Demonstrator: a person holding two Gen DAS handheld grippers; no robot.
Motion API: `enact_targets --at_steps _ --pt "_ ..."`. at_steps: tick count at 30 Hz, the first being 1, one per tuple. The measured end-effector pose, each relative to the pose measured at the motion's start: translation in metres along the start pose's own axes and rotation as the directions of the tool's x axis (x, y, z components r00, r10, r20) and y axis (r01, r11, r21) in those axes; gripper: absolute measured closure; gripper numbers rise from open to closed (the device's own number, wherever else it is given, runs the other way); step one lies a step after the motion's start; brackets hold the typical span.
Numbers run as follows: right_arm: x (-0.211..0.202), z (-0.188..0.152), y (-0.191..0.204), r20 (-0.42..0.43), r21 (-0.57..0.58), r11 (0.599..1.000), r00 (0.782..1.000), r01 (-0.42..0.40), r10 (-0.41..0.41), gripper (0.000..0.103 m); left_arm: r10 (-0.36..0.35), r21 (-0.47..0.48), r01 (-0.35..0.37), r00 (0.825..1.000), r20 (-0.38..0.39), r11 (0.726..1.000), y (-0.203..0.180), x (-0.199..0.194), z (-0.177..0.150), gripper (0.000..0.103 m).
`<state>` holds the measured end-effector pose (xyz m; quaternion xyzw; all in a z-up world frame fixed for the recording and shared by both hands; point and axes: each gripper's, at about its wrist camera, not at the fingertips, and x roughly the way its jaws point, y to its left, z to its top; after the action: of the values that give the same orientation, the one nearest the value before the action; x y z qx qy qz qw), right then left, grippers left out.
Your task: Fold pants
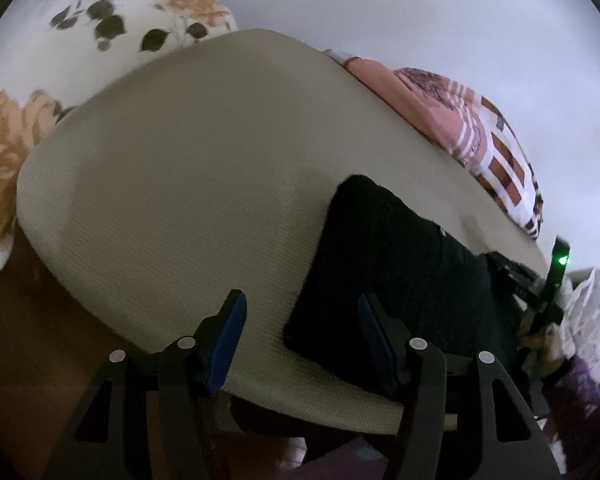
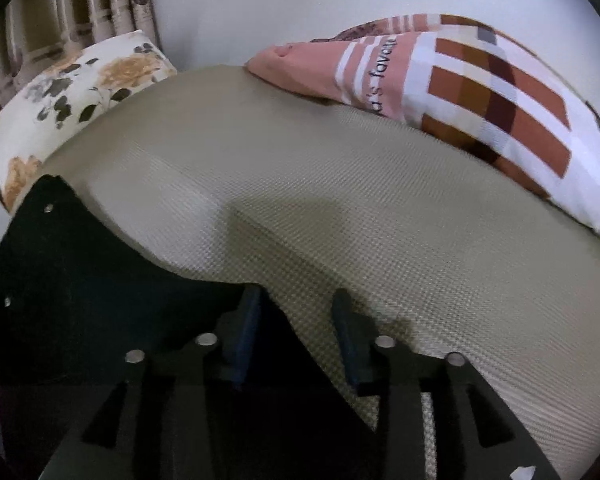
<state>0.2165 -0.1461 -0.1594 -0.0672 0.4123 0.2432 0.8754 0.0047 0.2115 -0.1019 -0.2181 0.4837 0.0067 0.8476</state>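
Left gripper (image 1: 300, 340): jaws stand roughly half apart with nothing clamped. Its right pad overlaps the near edge of the black pants (image 1: 400, 272); its left pad hangs over bare beige mat (image 1: 172, 184). No cloth is pinched.

Right gripper (image 2: 296, 332): jaws stand partly apart and grip nothing. The left pad sits at the right-hand edge of the pants (image 2: 100, 280); the right pad is over bare mat (image 2: 380, 220). The cloth's edge runs between the pads (contact cannot be confirmed in the blur).

Position of garment: the pants lie flat on the mat at its near side, as a compact dark bundle, apparently already doubled over. From the left gripper they lie ahead and to the right; from the right gripper, ahead and to the left. The bundle therefore sits between the two hands, and both are about equally close.

Orientation: in the left wrist view the long axis runs from the near edge away and rightward. Waist and hem ends cannot be told apart, though small pale studs show on the cloth in the right wrist view.

Beyond: a floral pillow (image 2: 72, 92) at the far left and a striped, checked pillow (image 2: 480, 92) at the far right, against a pale wall.
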Motion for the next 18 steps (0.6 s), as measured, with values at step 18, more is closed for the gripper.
enact_targets --at_steps 18 --pt "0.000 -0.002 -0.010 0.003 0.062 0.998 1.000 0.006 -0.006 0.041 -0.020 0.104 0.033 0.992 -0.126 0.994 -0.033 0.028 -0.006 0.081"
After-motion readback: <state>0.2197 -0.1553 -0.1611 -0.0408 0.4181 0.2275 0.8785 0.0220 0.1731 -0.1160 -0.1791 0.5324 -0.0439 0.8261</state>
